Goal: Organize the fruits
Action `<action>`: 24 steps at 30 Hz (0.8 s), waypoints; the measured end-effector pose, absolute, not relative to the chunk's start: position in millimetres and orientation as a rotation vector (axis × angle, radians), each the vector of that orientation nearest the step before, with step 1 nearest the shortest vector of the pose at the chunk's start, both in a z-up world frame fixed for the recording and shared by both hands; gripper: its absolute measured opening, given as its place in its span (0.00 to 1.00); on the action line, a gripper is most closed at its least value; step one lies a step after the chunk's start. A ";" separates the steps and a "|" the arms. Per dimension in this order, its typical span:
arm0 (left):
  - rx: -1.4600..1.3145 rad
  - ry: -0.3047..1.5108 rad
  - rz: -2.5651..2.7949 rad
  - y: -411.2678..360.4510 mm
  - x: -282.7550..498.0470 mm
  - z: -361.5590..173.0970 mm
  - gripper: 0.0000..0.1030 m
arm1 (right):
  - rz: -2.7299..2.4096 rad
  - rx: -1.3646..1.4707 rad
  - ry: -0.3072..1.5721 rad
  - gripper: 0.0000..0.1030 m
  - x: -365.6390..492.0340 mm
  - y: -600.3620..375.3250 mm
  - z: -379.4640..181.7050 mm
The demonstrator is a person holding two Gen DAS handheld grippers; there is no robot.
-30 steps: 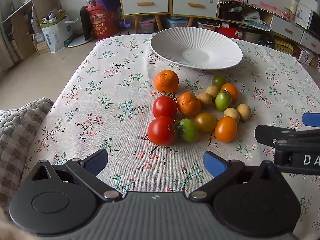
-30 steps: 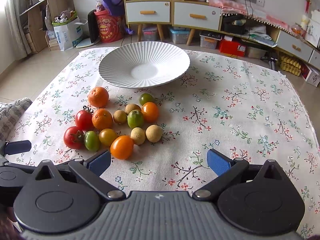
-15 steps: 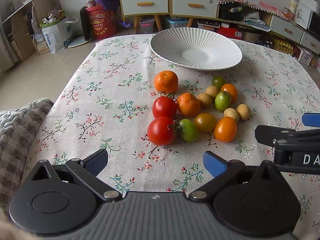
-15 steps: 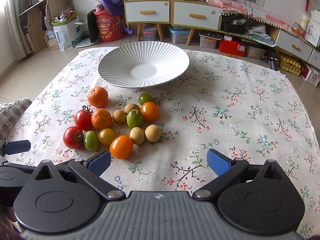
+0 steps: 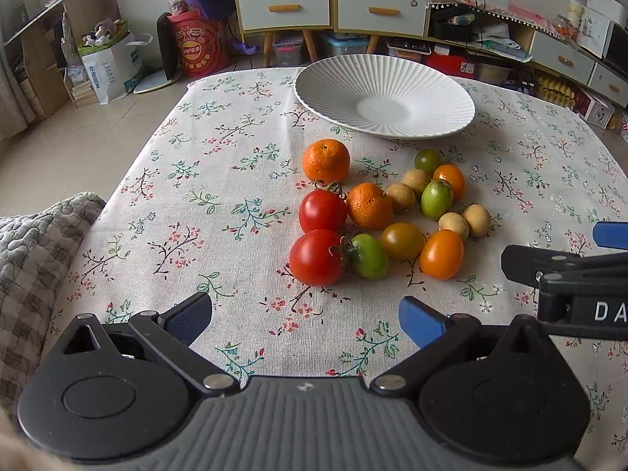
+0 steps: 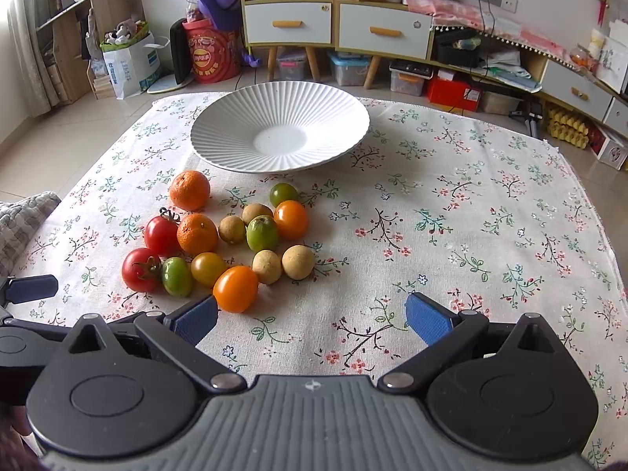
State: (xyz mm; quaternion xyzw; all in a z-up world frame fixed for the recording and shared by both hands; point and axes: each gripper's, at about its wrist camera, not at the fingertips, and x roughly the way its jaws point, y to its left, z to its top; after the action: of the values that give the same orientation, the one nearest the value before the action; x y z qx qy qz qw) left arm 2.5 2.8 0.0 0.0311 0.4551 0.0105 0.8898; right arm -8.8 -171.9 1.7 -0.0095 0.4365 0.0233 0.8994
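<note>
Nothing much has shifted since a second ago, only the right wrist view has crept a touch nearer the fruit.

Left wrist view: left gripper (image 5: 305, 320) hangs low over the floral tablecloth (image 5: 204, 180), jaws wide apart and holding nothing. Just past it sit two red tomatoes (image 5: 316, 257), a green one (image 5: 368, 256), two mandarins (image 5: 325, 160) and small orange, green and tan fruits, all bunched together. White ribbed plate (image 5: 384, 102) sits farther back, nothing in it. Part of the right gripper pokes in at the right edge.

Right wrist view: right gripper (image 6: 312, 320) is also spread open, empty. An orange tomato (image 6: 235, 288) lies just beside its left finger; I can't tell if they touch. Fruit pile is near left, plate (image 6: 280, 131) beyond it.
</note>
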 end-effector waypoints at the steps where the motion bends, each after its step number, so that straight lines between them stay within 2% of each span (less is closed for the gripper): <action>1: 0.064 0.945 0.022 2.9 2.5 0.1 0.96 | 0.048 -0.020 0.903 0.99 -8.9 -172.0 1.6; 24: 0.035 0.957 -0.002 13.8 1.7 -2.1 0.96 | 0.015 -0.021 0.886 0.99 -4.0 -179.3 -4.9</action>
State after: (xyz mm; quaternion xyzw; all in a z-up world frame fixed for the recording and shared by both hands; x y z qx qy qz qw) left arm 1.7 13.8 -2.1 0.0170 0.4606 -0.0012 0.8874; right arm -4.0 -179.3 -4.9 -0.0099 0.4288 0.0072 0.9033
